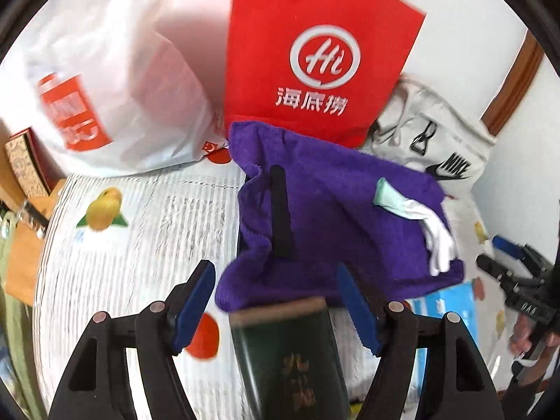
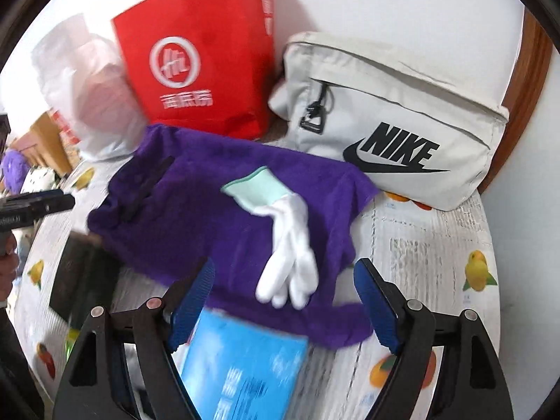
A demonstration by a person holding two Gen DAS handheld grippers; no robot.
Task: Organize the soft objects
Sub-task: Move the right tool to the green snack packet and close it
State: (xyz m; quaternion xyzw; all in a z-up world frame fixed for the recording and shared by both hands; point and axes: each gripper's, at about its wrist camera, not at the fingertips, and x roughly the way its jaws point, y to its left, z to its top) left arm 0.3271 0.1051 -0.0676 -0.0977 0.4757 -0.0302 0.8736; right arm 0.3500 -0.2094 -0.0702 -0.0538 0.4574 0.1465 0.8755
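A purple towel (image 1: 332, 217) lies crumpled on the fruit-print tablecloth (image 1: 140, 231), also in the right wrist view (image 2: 210, 217). A white glove with a mint cuff (image 1: 420, 220) lies on it, as the right wrist view (image 2: 287, 252) also shows. A black strap (image 1: 280, 213) lies on the towel's left part (image 2: 147, 185). My left gripper (image 1: 276, 308) is open, just short of the towel's near edge, over a dark green book (image 1: 290, 357). My right gripper (image 2: 283, 301) is open, its jaws on either side of the glove's fingertips, over a blue booklet (image 2: 245, 371).
A red paper bag (image 1: 315, 52) (image 2: 206, 63), a white plastic bag (image 1: 112, 80) (image 2: 94, 94) and a grey Nike pouch (image 2: 395, 119) (image 1: 434, 140) stand behind the towel against the wall. The dark book (image 2: 84, 276) lies at the left. The table edge curves on the left.
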